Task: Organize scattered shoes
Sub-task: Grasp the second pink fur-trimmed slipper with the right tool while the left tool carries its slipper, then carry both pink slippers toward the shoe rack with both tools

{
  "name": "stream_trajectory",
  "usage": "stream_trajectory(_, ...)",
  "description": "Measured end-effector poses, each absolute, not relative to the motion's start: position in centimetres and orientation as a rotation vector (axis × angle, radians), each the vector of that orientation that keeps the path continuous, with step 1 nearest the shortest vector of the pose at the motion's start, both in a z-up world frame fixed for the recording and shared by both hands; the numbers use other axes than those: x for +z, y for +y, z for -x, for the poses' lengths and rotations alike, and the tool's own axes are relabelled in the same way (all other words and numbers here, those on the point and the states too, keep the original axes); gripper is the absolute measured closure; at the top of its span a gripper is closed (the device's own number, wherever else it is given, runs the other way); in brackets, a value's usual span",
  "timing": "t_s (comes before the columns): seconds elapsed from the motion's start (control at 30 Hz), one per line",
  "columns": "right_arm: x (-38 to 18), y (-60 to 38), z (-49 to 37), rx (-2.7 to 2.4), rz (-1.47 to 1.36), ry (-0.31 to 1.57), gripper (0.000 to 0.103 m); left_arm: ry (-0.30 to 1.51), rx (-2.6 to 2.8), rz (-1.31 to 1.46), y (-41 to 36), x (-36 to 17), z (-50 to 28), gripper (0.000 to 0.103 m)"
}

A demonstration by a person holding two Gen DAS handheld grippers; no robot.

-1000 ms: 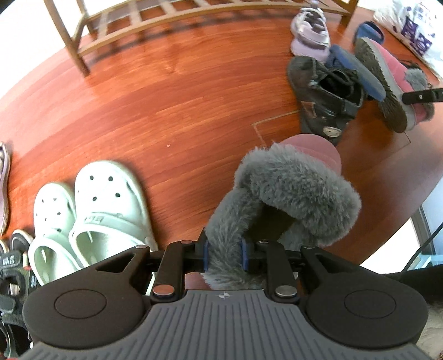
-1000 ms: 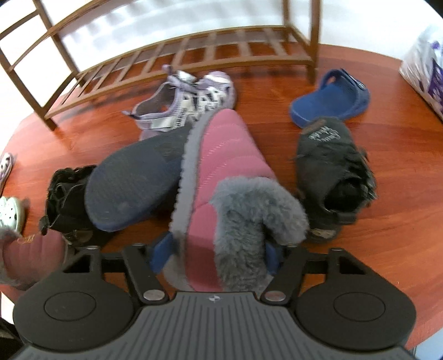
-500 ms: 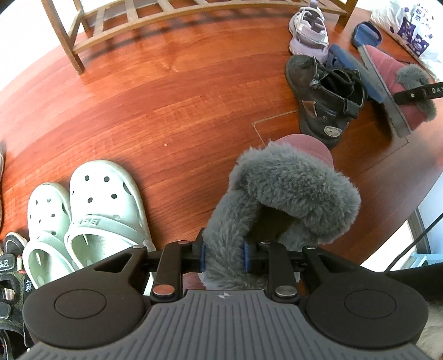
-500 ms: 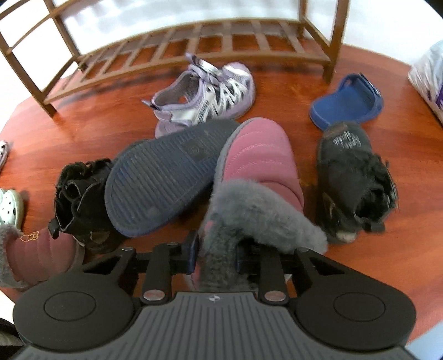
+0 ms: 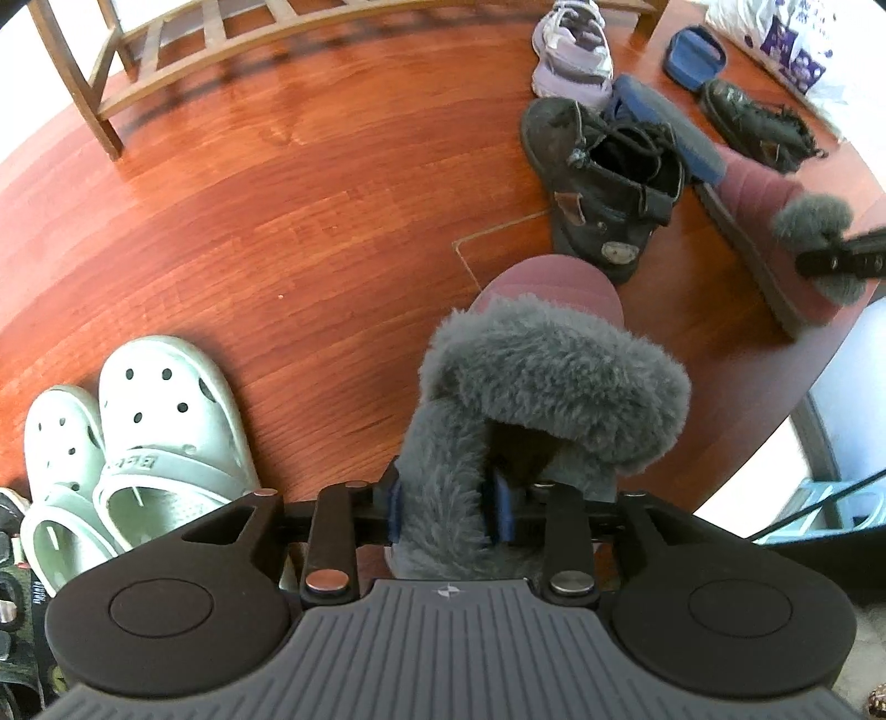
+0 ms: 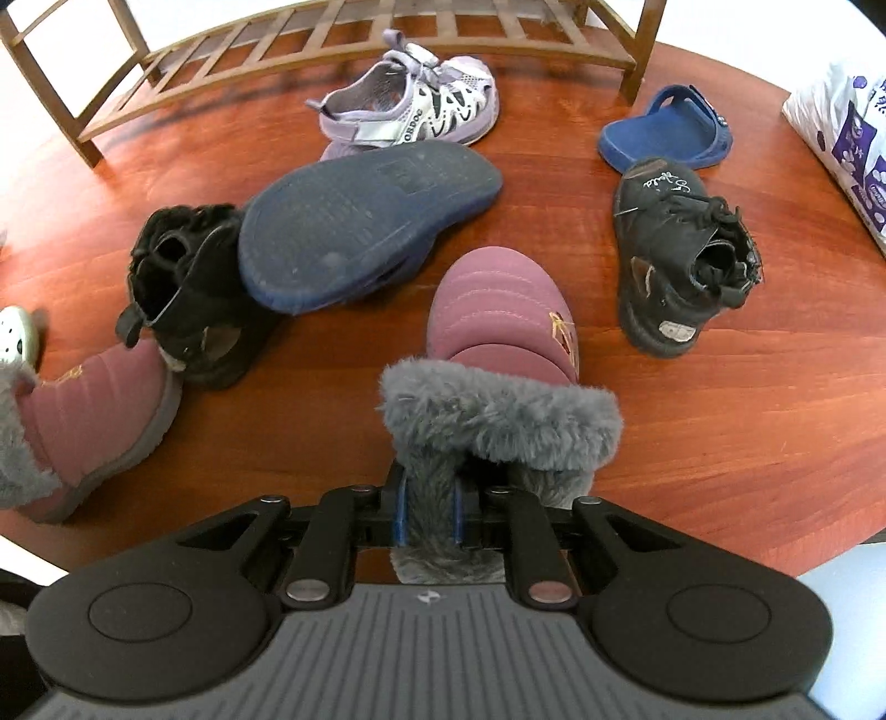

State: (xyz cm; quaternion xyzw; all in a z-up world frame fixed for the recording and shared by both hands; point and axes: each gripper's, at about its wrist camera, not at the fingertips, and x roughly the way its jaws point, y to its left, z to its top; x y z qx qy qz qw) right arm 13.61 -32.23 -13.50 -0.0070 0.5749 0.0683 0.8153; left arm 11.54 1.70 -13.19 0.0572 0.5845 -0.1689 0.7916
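- Mauve quilted boot with a grey fur cuff (image 5: pixel 548 360) stands on the red-brown wooden floor (image 5: pixel 310 221) at lower centre of the left wrist view; the left tongs (image 5: pixel 448 509) are opening, the cuff's fur still between the blue pads, which barely touch it.
- Its matching mauve fur-cuffed boot (image 6: pixel 498 354) sits at centre of the right wrist view, toe pointing up the frame; the right tongs (image 6: pixel 429 512) are clamped narrowly on a strip of its grey cuff.
- A pair of pale green perforated clogs (image 5: pixel 160 426) lies side by side at lower left of the left view.
- Upper half of the right view: a navy slipper lying sole-up (image 6: pixel 365 221) leans on a black fur-lined ankle boot (image 6: pixel 188 288); a lilac-and-white sandal (image 6: pixel 410 105) lies above it, a blue clog (image 6: pixel 664 133) and a black laced boot (image 6: pixel 681 249) at right.
- A slatted wooden shoe rack (image 6: pixel 332 44) spans the top edge.
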Motion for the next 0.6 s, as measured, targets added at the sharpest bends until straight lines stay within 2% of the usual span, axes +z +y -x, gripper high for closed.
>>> stream_trajectory(0.03,-13.4,-32.1,-13.5,0.142,0.018,1.221,0.081,1.255,-0.356,-0.126,1.7,-12.9,-11.6,0.041)
stream_trajectory(0.17,-12.7,-31.9,-13.0,0.132,0.028,1.201,0.054,1.224,-0.369,-0.162,1.6,-11.2,-11.3,0.027)
stream_trajectory(0.2,-12.4,-31.9,-12.9,0.134,0.028,1.193,0.050,1.224,-0.375,-0.175,1.6,-11.0,-11.2,0.023)
stream_trajectory(0.23,-11.9,-31.9,-12.7,0.137,0.026,1.183,0.046,1.224,-0.390,-0.193,1.4,-10.7,-11.0,0.022)
stream_trajectory(0.3,-11.2,-31.8,-12.6,0.132,0.033,1.166,0.027,1.231,-0.437,-0.190,1.2,-10.1,-10.8,0.021)
stream_trajectory(0.37,-10.1,-31.7,-12.3,0.120,0.055,1.139,0.013,1.228,-0.463,-0.176,1.2,-9.7,-10.5,0.018)
stream_trajectory(0.43,-9.3,-31.7,-12.1,0.118,0.060,1.123,0.012,1.224,-0.479,-0.181,0.9,-9.7,-10.4,0.012)
stream_trajectory(0.5,-8.8,-32.0,-12.1,0.112,0.058,1.118,0.006,1.225,-0.496,-0.192,0.5,-9.9,-10.3,0.012)
stream_trajectory(0.6,-9.1,-32.5,-12.3,0.080,0.063,1.120,0.003,1.226,-0.508,-0.205,-0.3,-10.5,-10.5,0.011)
